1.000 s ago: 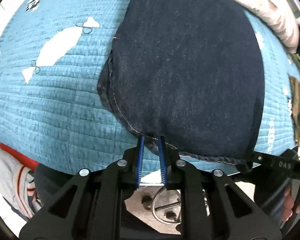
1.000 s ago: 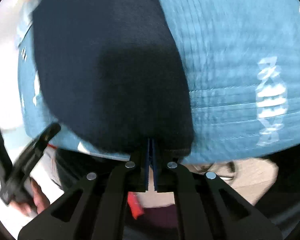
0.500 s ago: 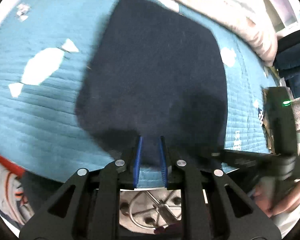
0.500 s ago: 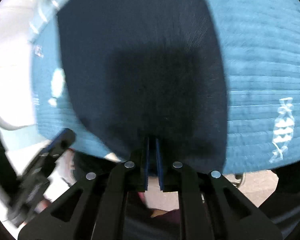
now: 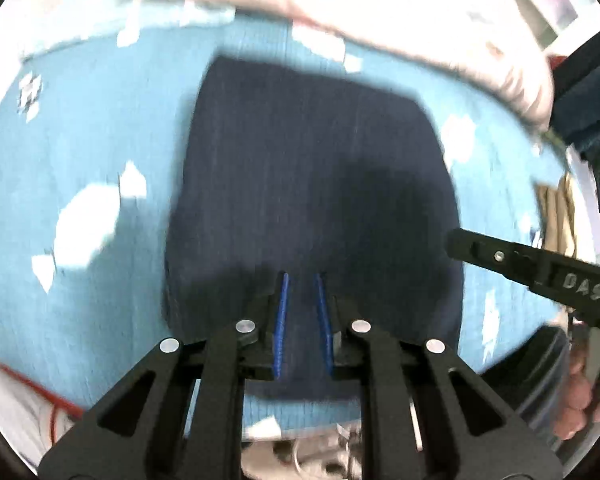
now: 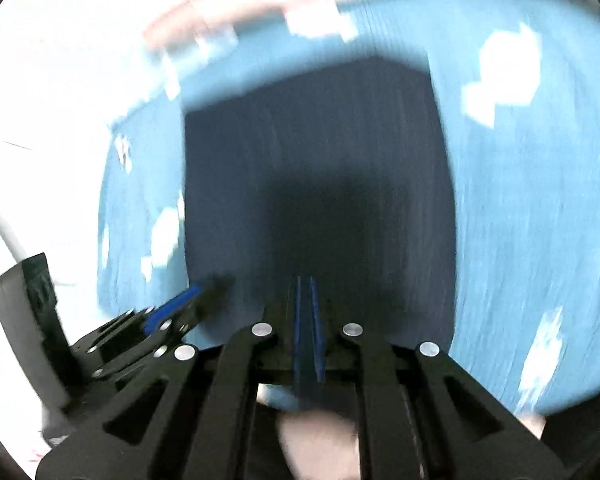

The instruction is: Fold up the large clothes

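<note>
Lying flat on a blue quilt (image 5: 100, 152) with white patches, a dark navy garment (image 5: 308, 168) fills the middle of both wrist views. It appears folded into a roughly rectangular block, with its far edge toward a pink and white bundle of bedding (image 5: 400, 20) at the back. Both pictures are blurred, so seams and fabric detail cannot be made out.

From the left wrist camera, the left gripper (image 5: 302, 284) points steeply down over the near edge of the garment. Its two blue pads stand a narrow gap apart, and the dark cloth shows in that gap. Whether the pads press on the cloth or merely sit above it cannot be told through the blur. At the right edge of this view, a black finger of the right gripper (image 5: 480, 250) reaches in over the garment's right side, with part of a hand (image 5: 580, 400) below it.

From the right wrist camera, the right gripper (image 6: 307, 286) also points down over the garment's near edge. Its blue pads are almost together, with only a thin slit between them; the jaws have just been opening slightly. No cloth can be seen pinched between them. The left gripper (image 6: 196, 294) shows at lower left, its tip at the garment's left edge.
</note>
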Motion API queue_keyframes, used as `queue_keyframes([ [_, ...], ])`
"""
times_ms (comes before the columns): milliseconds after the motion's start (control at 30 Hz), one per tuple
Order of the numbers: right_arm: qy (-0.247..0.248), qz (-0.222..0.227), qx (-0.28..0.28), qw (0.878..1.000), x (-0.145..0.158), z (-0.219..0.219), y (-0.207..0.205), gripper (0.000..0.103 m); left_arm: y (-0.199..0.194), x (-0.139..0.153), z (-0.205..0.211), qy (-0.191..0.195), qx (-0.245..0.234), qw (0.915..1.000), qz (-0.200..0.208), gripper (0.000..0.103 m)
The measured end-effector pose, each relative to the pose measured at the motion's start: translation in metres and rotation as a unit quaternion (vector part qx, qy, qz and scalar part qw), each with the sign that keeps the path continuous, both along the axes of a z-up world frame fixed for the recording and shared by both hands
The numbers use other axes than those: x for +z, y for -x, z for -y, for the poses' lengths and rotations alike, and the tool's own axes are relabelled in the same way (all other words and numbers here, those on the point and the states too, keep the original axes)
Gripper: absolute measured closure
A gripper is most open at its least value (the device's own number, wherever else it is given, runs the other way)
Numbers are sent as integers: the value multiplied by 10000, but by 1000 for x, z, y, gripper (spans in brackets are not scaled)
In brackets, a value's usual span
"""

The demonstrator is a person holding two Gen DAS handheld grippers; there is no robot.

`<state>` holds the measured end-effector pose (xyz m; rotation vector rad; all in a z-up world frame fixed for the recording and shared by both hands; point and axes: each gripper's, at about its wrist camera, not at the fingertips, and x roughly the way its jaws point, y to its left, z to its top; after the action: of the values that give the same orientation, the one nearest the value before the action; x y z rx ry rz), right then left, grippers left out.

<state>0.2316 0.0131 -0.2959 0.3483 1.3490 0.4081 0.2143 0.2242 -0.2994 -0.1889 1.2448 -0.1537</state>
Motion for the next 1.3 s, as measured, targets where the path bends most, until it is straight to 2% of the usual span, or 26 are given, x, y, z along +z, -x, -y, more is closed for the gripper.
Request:
queue_keyframes([
  [100,191,907,-53,9957,6,-4,-21,96,-32,6,0,-25,21,9990,439,87],
  [167,293,1297,-168,9910,3,3,-39,97,-54,6,6,55,40,9971,761,87],
  [333,91,1805,-203,9833,-18,-15,-71,99,-98,-9,29,274,43,9910,1306,87],
  [400,139,2000,-62,9797,-27,-26,-84,99,-118,-35,32,319,102,9914,1262,87],
  [467,355,1862,22,9819,-51,-36,-99,102,-127,-67,31,333,129,9929,1136,88],
  [500,464,1743,62,9836,-67,-37,-101,103,-129,-91,31,295,141,9940,1049,92],
  [567,546,1814,112,9818,-91,-34,-103,103,-122,-106,25,475,200,9897,1334,94],
  [633,656,1864,216,9800,-81,-35,-100,103,-120,-100,23,377,270,9900,1336,100],
  [733,1000,2179,83,9708,-57,-14,-87,103,-113,-89,10,208,406,9878,1486,100],
  [767,1010,2209,-24,9701,-58,-5,-85,103,-110,-89,3,304,482,9872,1492,100],
  [833,672,2085,33,9757,-75,15,-84,103,-111,-97,-17,1013,662,9838,1325,100],
  [867,595,2054,43,9769,-73,19,-84,103,-111,-94,-20,971,721,9844,1279,100],
  [900,640,1972,-6,9783,-68,19,-86,103,-108,-85,-19,534,772,9871,1294,100],
  [933,772,1926,-108,9782,-58,21,-84,100,-103,-75,-20,-160,901,9866,1348,101],
  [967,913,1983,-225,9756,-45,25,-78,98,-98,-70,-25,-418,965,9853,1346,101],
  [1033,917,2076,-318,9734,-30,36,-63,98,-84,-63,-48,-339,1154,9865,1110,100],
  [1067,872,1988,-380,9754,-25,42,-53,97,-74,-59,-51,-308,1172,9867,1084,100],
  [1167,577,1843,-195,9810,-23,33,-27,97,-48,-44,-35,-396,865,9880,1220,100],
  [1233,617,1745,25,9827,-30,14,-13,97,-29,-40,-10,-101,551,9911,1211,99],
  [1300,571,1354,99,9891,-53,-1,-3,97,-15,-52,17,66,316,9939,1052,99],
])
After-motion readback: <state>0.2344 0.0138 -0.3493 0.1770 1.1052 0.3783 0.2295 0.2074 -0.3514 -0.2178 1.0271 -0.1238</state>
